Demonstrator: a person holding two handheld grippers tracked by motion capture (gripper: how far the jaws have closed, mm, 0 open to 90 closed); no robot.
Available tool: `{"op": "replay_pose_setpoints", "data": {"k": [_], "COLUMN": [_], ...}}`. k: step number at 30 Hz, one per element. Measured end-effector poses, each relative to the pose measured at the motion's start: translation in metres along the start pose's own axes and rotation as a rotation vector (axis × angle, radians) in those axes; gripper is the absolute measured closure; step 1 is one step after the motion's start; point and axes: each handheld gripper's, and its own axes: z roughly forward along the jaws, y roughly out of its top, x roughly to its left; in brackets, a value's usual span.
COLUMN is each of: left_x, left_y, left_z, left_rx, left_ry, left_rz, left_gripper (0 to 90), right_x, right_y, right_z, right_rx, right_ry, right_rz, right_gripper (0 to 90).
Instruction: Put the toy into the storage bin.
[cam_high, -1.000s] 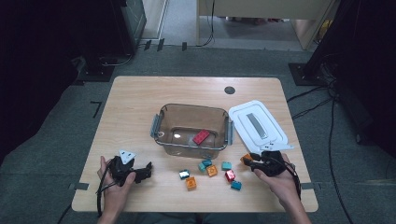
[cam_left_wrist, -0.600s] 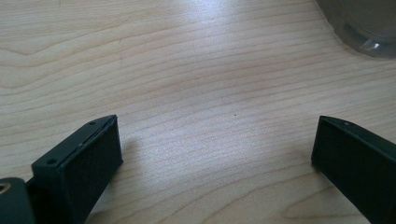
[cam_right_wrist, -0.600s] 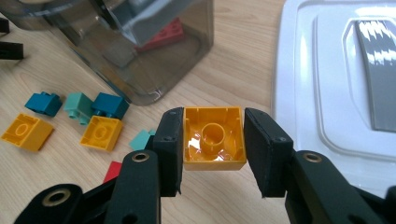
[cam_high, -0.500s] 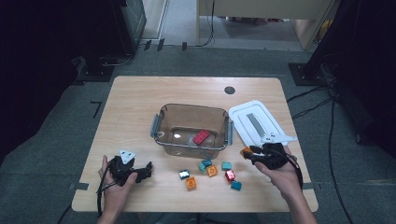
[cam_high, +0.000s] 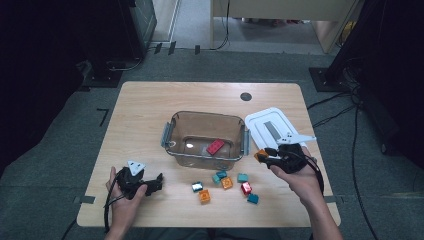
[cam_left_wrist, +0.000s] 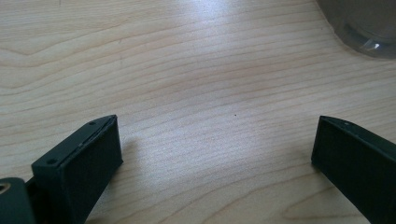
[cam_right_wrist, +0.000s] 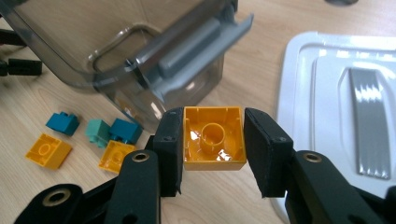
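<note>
My right gripper (cam_right_wrist: 212, 140) is shut on an orange brick (cam_right_wrist: 215, 139), whose hollow underside faces the camera; in the high view this orange brick (cam_high: 261, 155) hangs just right of the clear bin (cam_high: 172, 131), held by the right gripper (cam_high: 267, 156). A red brick (cam_high: 215, 146) lies inside the bin. Several loose bricks lie in front of it: teal ones (cam_high: 242, 177), orange ones (cam_high: 204, 196) and a red one (cam_high: 246, 188). My left gripper (cam_high: 159, 181) rests at the front left, open over bare wood, its fingers (cam_left_wrist: 79, 168) wide apart.
A white lid (cam_high: 272, 130) lies flat right of the bin, partly under my right hand. The bin's grey latch handle (cam_right_wrist: 201, 51) sticks out close above the held brick. A dark round hole (cam_high: 245, 96) sits in the table's far part.
My right gripper has risen with the orange brick and moved toward the bin's right side. The left gripper has stayed in place.
</note>
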Motion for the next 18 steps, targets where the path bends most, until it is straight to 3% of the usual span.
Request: {"op": "replay_pose_setpoints", "data": {"k": [10, 18], "left_x": [0.0, 0.0], "left_y": [0.0, 0.0], "left_z": [0.001, 0.0], "left_rx": [-0.001, 0.0], "left_ry": [0.002, 0.002], "left_rz": [-0.002, -0.001], "left_gripper": [1.3, 1.3], "right_x": [0.003, 0.017], "right_y": [0.03, 0.054], "right_z": [-0.014, -0.013], "right_rx": [-0.025, -0.052], "right_ry": [0.006, 0.028], "right_rz": [-0.042, -0.063], "right_gripper": [60.4, 60.3]}}
